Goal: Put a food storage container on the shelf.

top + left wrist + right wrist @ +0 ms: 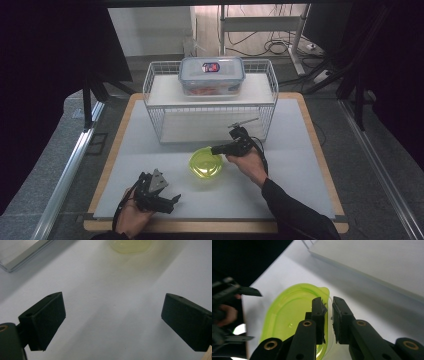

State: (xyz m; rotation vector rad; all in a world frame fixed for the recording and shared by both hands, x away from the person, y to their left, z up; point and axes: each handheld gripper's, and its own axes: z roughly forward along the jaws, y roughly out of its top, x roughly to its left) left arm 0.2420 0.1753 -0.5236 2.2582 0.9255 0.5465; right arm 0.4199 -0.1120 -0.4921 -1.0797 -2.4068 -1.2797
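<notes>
Translucent lime-green bowl (205, 164). White wire rack (210, 102) with pale shelves. Clear box (212, 75), blue-tinted lid, red-and-dark label on top, orange-red contents showing through. Pale grey mat on tabletop (320, 165) with light wood border. Black left hand-held gripper (169, 202), grey plate; black right hand-held gripper (216, 149), brass-coloured rivets.

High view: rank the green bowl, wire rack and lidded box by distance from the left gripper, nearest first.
From the left gripper, near the table's front left:
1. Green bowl, just ahead and to its right, with the right gripper closed on its rim.
2. Wire rack, further back at mid-table.
3. Lidded box, on the rack's top shelf, farthest.
</notes>
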